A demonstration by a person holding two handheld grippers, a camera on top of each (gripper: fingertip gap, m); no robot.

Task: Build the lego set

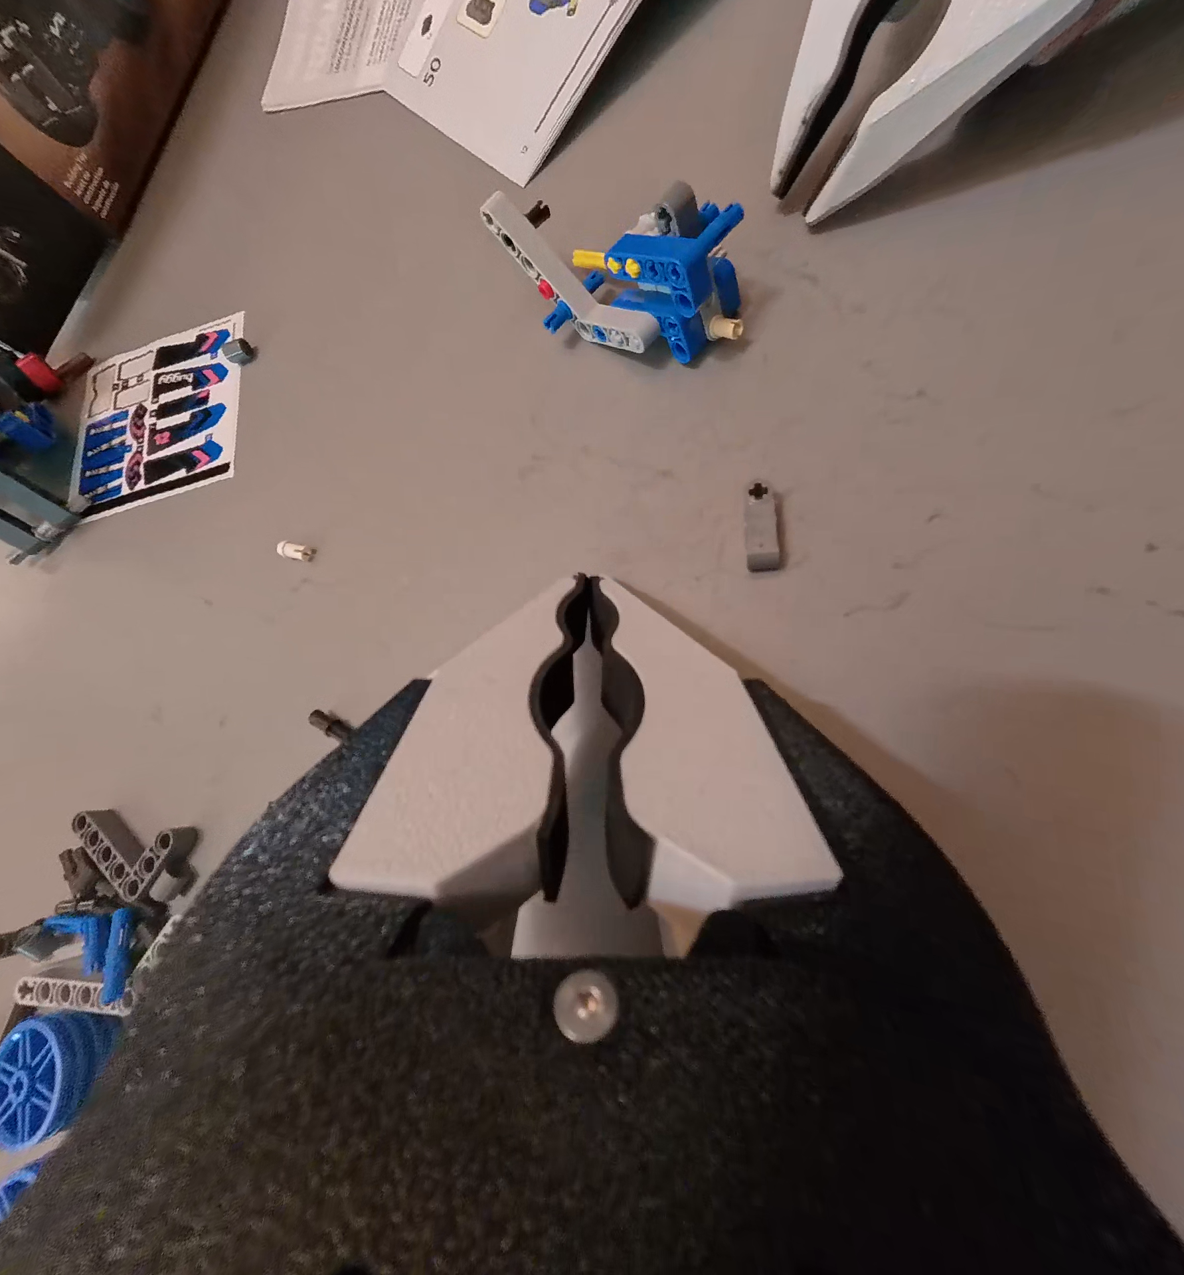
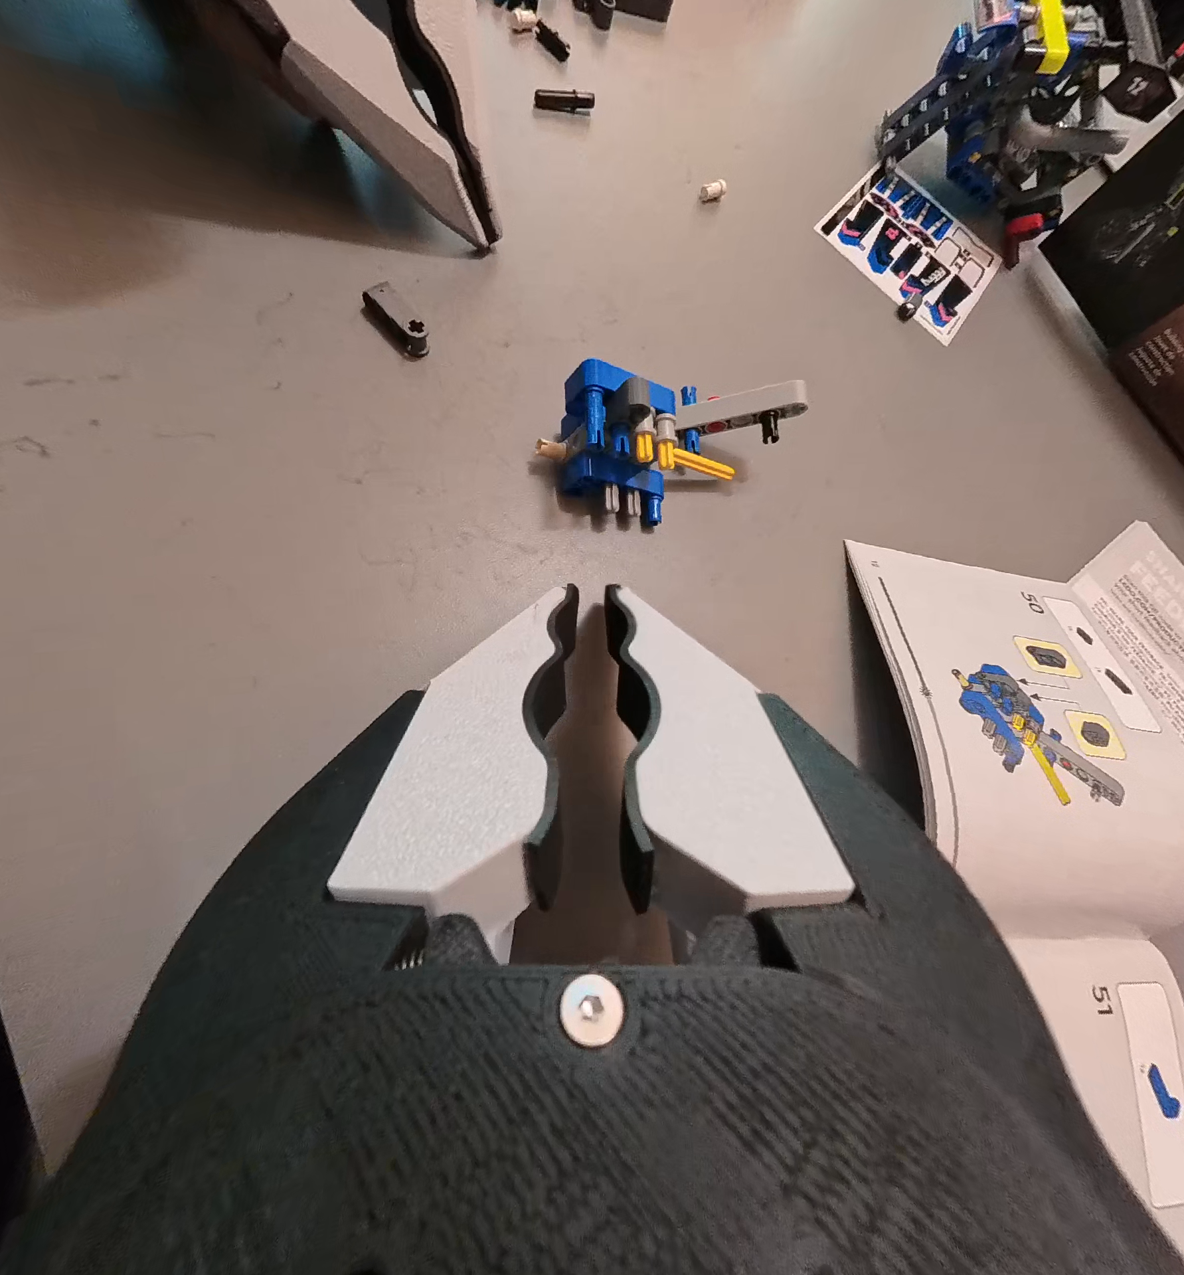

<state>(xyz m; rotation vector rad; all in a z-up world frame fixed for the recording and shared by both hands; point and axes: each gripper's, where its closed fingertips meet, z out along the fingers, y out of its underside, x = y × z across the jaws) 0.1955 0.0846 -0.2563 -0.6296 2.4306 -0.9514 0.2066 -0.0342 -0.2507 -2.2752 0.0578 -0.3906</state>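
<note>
A small blue sub-assembly (image 1: 665,290) with a yellow axle and a bent light-grey beam (image 1: 547,269) lies on the grey table; it also shows in the right wrist view (image 2: 616,441). My left gripper (image 1: 587,581) is shut and empty, low over the table, well short of the sub-assembly. A short grey beam piece (image 1: 763,528) lies just right of its tips and also shows in the right wrist view (image 2: 396,321). My right gripper (image 2: 592,595) is open by a narrow gap and empty, a short way in front of the sub-assembly.
An open instruction booklet (image 2: 1058,759) lies right of my right gripper. A sticker sheet (image 2: 913,255), a larger blue build (image 2: 1010,103) and a dark box (image 2: 1161,241) lie beyond. A white pin (image 1: 296,550), a black pin (image 1: 327,721), loose parts (image 1: 113,897) and blue wheels (image 1: 30,1083) lie left. The right gripper is farther from the white pin (image 1: 296,550), some 20 cm, than the left, some 10 cm. Seen from the right wrist view (image 2: 712,188) as well.
</note>
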